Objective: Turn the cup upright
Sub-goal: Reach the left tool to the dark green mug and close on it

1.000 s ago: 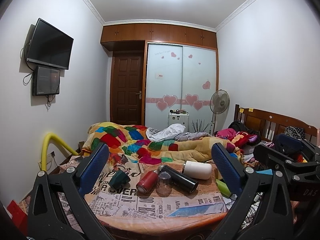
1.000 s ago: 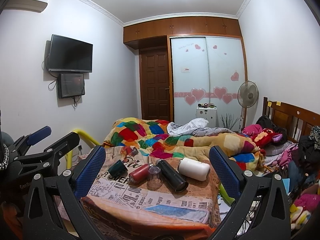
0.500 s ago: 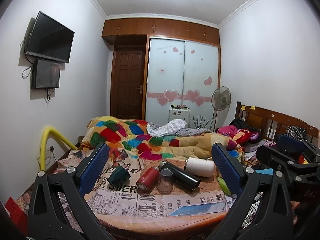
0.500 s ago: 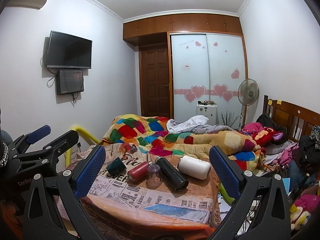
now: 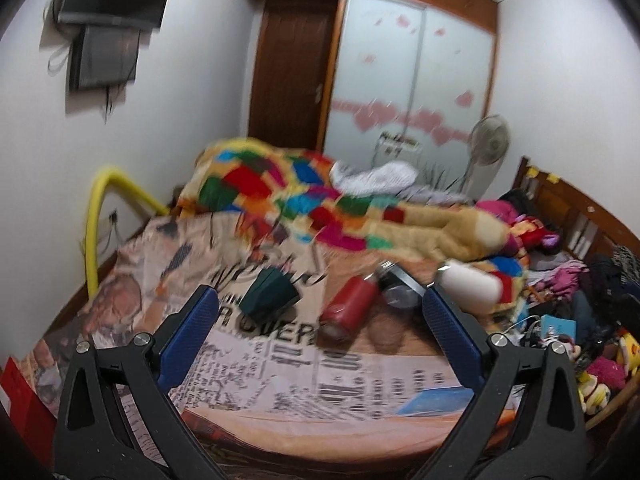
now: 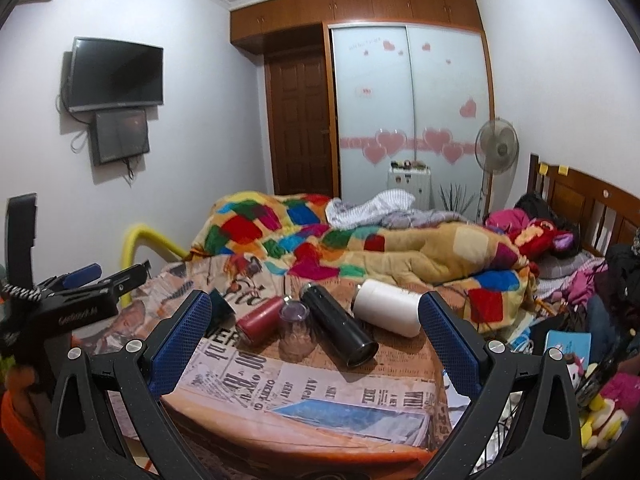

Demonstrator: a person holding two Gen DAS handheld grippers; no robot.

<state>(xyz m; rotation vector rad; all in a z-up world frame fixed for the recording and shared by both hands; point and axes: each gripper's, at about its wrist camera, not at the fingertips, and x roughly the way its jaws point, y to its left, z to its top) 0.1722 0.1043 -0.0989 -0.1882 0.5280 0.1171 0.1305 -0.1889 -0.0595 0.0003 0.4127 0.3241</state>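
Left gripper [image 5: 318,320]: your fingers are spread wide, gripping nothing, aimed at the fallen containers.
Right gripper [image 6: 316,330]: likewise spread and empty, hanging short of the row.
Clear cup [image 6: 296,334]: it stands mouth-down, wedged between the red bottle [image 6: 260,320] and black flask [image 6: 340,330].
Neighbours: green cup [image 5: 272,292] and white tumbler [image 6: 388,312] lie on their sides.
Room: tight flanks, so probably come from above; printed cloth [image 6: 320,392] in front lies free up to its edge.

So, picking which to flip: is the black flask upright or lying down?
Lying down. The black flask rests on its side on the newsprint-pattern cloth, one end facing the camera.
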